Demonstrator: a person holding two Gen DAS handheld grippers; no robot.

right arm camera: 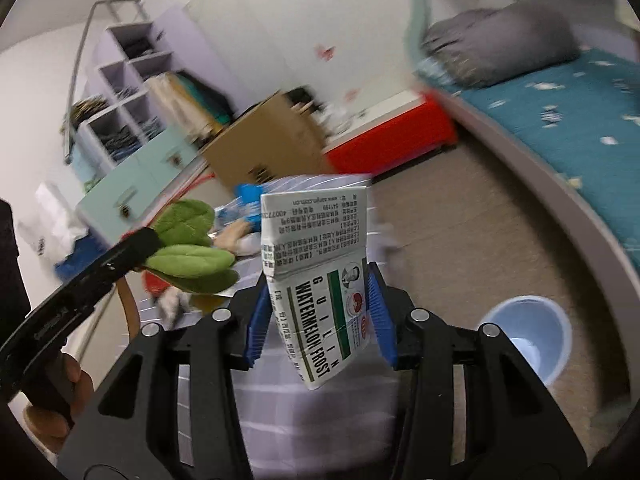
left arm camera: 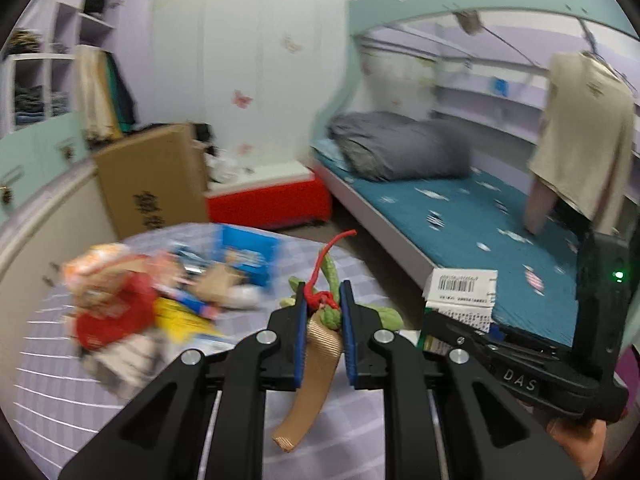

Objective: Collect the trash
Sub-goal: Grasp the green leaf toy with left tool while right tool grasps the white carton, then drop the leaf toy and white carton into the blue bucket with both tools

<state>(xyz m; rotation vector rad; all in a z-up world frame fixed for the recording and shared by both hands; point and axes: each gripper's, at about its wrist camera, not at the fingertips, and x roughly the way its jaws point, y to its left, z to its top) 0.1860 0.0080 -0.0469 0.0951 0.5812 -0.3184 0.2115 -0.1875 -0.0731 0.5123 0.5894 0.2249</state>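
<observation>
Carton front: the white and green carton [right arm camera: 320,300], centre of the right wrist view, reads "GUILIN WATERMELON FROST".
Gripper label: the right gripper [left arm camera: 452,334], lower right of the left wrist view, carries "DAS".

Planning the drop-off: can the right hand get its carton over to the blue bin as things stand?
Probably yes: the white medicine carton is clamped in the right gripper, and the open blue bin sits on bare floor just right, nothing between.

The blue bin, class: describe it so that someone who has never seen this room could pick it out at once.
Start from the bed with the teal sheet, then look down to the brown floor beside it. The blue bin stands there alone, to the right of the right gripper that grips a white box. It is the only round, open-topped, pale blue thing on the floor.
</observation>
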